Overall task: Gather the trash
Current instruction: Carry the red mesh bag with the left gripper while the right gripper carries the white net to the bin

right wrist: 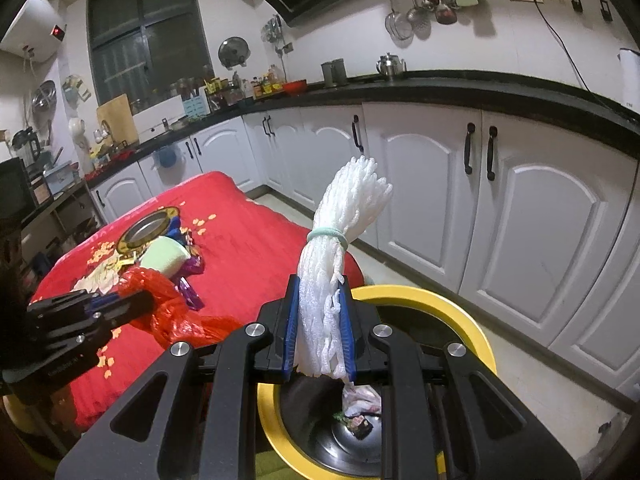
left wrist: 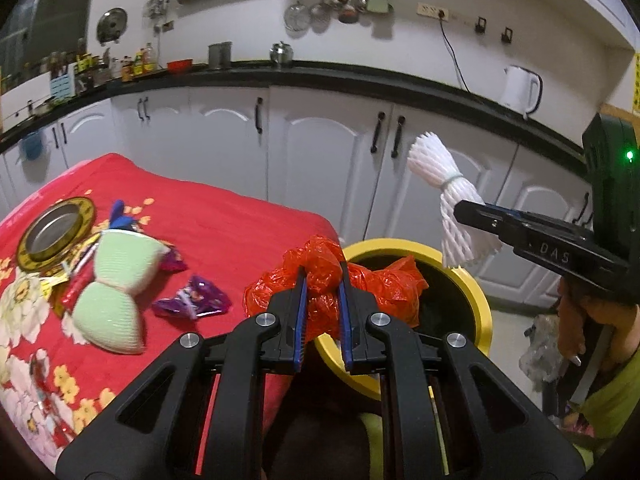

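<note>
Nearest the left wrist camera, the left gripper [left wrist: 323,276] has its fingers closed on a crumpled red plastic bag [left wrist: 332,288], which hangs partly over the near-left rim of the yellow bin [left wrist: 478,300] and partly over the corner of the red floral cloth [left wrist: 224,232] covering the bench. To the right, the right gripper [right wrist: 318,320] clamps its fingers on the lower half of a white foam net bundle [right wrist: 344,224], tied round the middle with a pale green band [right wrist: 327,234] and standing upright above the bin's opening. Inside the dark bin lie some crumpled wrappers [right wrist: 360,408]. On the cloth to the left of the bag rest two purple wrappers [left wrist: 192,300], a pale green foam net [left wrist: 116,288] pinched at its waist, and, farther left, a round metal dish [left wrist: 54,236] with a gold rim. Beyond stand white cabinets [left wrist: 320,160] under a black counter, with a white kettle [left wrist: 520,90] at far right.
</note>
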